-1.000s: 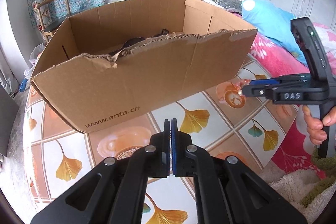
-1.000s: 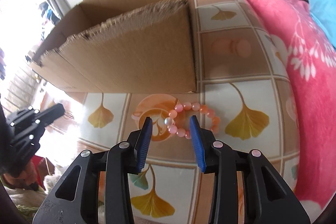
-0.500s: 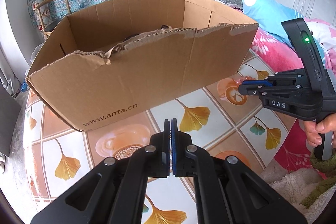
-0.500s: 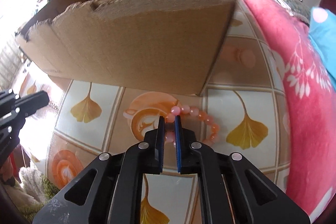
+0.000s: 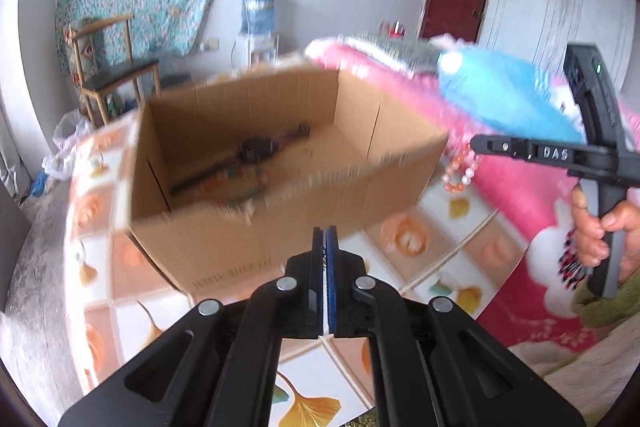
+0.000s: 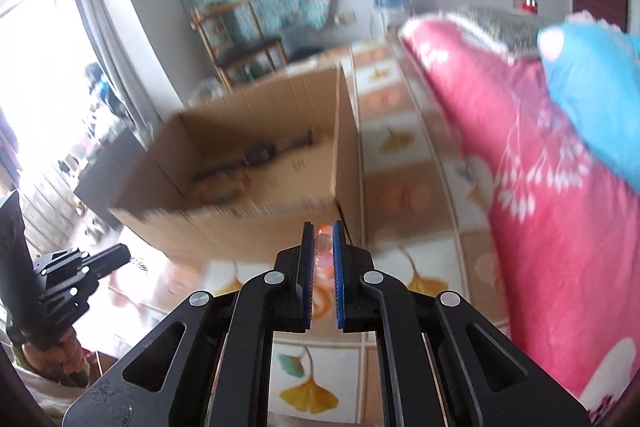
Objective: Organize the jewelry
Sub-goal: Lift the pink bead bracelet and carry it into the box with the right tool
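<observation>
A cardboard box [image 5: 280,163] is seen on the tiled table [image 5: 100,307], toward its left edge; both views are motion-blurred, and the dark items [image 5: 256,151] inside cannot be identified. The left gripper [image 5: 325,239] is held low before the box, its 2 fingers pressed together on nothing. At the right, the right gripper [image 6: 320,239] is closed on the pink bead bracelet [image 5: 460,171], which is dangled above the table beside the box's right corner.

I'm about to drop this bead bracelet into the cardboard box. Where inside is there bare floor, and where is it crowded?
Inside the cardboard box, the right part of the floor, against the right wall, looks bare. The left and middle are crowded with a dark strap-like piece and blurred colourful items. The pink bead bracelet hangs from the right gripper, outside the box.
</observation>
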The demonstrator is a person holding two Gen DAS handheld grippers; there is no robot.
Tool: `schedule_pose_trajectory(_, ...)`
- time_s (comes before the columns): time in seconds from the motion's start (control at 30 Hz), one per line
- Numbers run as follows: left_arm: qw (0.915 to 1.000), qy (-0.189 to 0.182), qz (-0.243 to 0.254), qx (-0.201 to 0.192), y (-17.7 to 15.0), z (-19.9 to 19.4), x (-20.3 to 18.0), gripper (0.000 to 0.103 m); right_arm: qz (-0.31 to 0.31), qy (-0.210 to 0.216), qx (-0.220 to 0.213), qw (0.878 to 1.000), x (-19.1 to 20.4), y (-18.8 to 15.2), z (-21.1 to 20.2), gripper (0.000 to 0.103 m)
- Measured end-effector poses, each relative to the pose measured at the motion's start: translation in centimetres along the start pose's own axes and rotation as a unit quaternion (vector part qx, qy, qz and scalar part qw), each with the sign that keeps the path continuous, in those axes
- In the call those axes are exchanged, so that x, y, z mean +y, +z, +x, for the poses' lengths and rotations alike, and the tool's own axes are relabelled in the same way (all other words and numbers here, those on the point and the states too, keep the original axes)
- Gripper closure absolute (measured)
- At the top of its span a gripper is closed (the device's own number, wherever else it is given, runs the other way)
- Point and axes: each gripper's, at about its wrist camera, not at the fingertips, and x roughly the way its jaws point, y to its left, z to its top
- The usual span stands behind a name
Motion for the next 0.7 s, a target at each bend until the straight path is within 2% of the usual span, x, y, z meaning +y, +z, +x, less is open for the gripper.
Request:
schedule_pose_trajectory(0.17, 0.998, -0.003, 0.011, -0.062, 4.0, -4.5, 0.9, 0.102, -0.003, 0.022, -0.045, 0.999, 0.8, 2.2, -2.9, 0.096)
schedule_pose_trajectory(0.33, 0.9966, 0.004, 0.029, -0.077, 7.4, -4.8, 2.8, 0.102, 0.007, 0.079, -0.07, 0.994, 1.3, 4.3, -3.7, 0.096)
schedule_pose_trajectory(0.43, 0.9986, 0.006, 0.035, -0.04, 8.6, -2.3, 4.1, 0.102, 0.008, 0.108, -0.07, 0.992, 1.7, 5.4, -2.4, 0.096)
schedule_pose_trajectory(0.53, 0.9991, -0.006, 0.037, 0.021, 9.4, 1.4, 5.6, 0.102, 0.004, 0.125, -0.066, 0.99, 2.4, 6.4, -0.8, 0.096)
schedule_pose_trajectory(0.7, 0.9891, -0.007, 0.072, 0.128, 9.3, 7.0, 6.5, 0.102, 0.01, 0.145, -0.049, 0.988, 2.8, 7.4, 1.7, 0.096)
